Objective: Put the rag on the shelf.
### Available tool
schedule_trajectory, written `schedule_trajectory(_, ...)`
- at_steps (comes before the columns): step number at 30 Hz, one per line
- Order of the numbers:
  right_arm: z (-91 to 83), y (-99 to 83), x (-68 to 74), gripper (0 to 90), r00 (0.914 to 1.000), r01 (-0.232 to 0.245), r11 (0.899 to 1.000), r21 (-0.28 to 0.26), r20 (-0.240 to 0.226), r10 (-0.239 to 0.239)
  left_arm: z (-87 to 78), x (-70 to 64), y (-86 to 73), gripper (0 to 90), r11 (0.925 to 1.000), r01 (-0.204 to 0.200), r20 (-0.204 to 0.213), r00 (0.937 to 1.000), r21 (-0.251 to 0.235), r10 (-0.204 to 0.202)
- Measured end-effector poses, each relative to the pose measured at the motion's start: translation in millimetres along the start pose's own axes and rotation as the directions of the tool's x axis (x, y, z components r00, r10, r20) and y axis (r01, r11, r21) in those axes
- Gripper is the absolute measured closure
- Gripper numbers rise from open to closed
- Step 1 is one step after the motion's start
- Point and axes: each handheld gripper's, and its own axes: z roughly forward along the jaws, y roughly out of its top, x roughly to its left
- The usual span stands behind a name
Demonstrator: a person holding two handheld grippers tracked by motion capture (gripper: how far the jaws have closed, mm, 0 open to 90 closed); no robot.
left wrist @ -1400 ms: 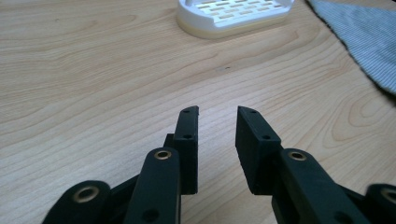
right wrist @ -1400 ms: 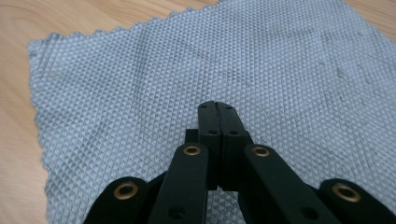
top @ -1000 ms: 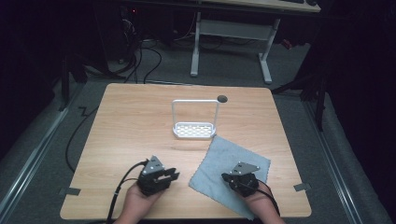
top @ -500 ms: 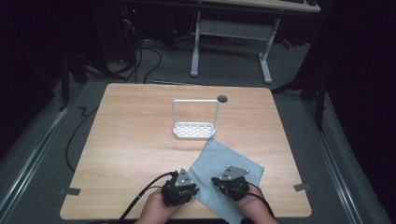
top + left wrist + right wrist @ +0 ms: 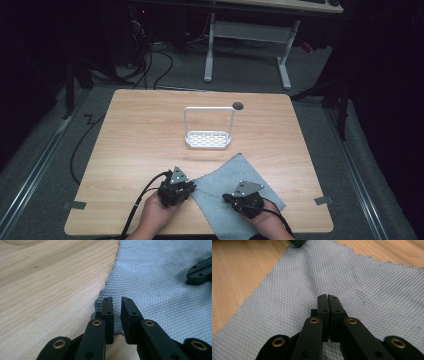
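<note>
Two hand-held grippers work at the near edge of a wooden table [image 5: 150, 140], both low over a grey-blue waffle-weave cloth [image 5: 240, 172] that lies flat on the wood. Taking the cloth as the landmark: a white wire rack [image 5: 208, 129] with a perforated base stands upright just beyond its far corner, apart from it, and a small dark round hole [image 5: 238, 106] in the tabletop sits farther off past the rack.

At the cloth's left edge is the left gripper [image 5: 117, 303], held in the person's left hand [image 5: 159, 216]. Its jaws stand slightly apart with a narrow gap between them, and the frayed edge of the cloth lies right at their tips; whether fabric sits inside the gap cannot be told. A cable [image 5: 142, 205] trails from it back toward the person.

Over the cloth's near middle is the right gripper [image 5: 327, 298], held in the right hand [image 5: 267, 225]. Its jaws are pressed together, tips down at the weave, with no fold of fabric seen between them.

Beyond the table, well behind the cloth, the white legs of another desk [image 5: 245, 47] stand on a grey floor with loose dark cables
</note>
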Motion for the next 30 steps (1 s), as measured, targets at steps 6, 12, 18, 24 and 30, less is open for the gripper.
schedule_trajectory(6, -3.8, 2.6, -36.5, 88.2, 0.9902, -0.067, 0.997, -0.031, 0.121, 0.07, 1.3, 15.2, 2.7, 81.5, 0.9999, 0.008, -0.056, 0.9984, -0.009, -0.008)
schedule_trajectory(12, 5.9, 16.9, -74.8, 88.4, 0.9694, -0.122, 0.992, -0.028, 0.211, 0.126, 0.0, 25.9, 2.3, 81.5, 0.9989, 0.044, -0.05, 0.9978, -0.016, -0.045)
schedule_trajectory(18, 27.2, 23.9, -91.4, 88.3, 0.9671, -0.162, 0.987, 0.023, 0.203, 0.154, -2.4, 39.0, 0.7, 82.0, 0.9966, 0.077, -0.069, 0.9944, -0.03, -0.079)
schedule_trajectory(24, 11.2, 7.3, -67.3, 88.3, 0.9784, -0.161, 0.987, 0.003, 0.132, 0.159, 1.3, 53.2, 5.6, 82.6, 0.996, 0.083, -0.081, 0.9931, -0.034, -0.085)
schedule_trajectory(30, 1.3, -3.2, -41.1, 87.8, 0.9858, -0.129, 0.992, -0.008, 0.107, 0.129, 4.3, 59.6, 7.7, 82.4, 0.9934, 0.104, -0.078, 0.9911, -0.048, -0.108)
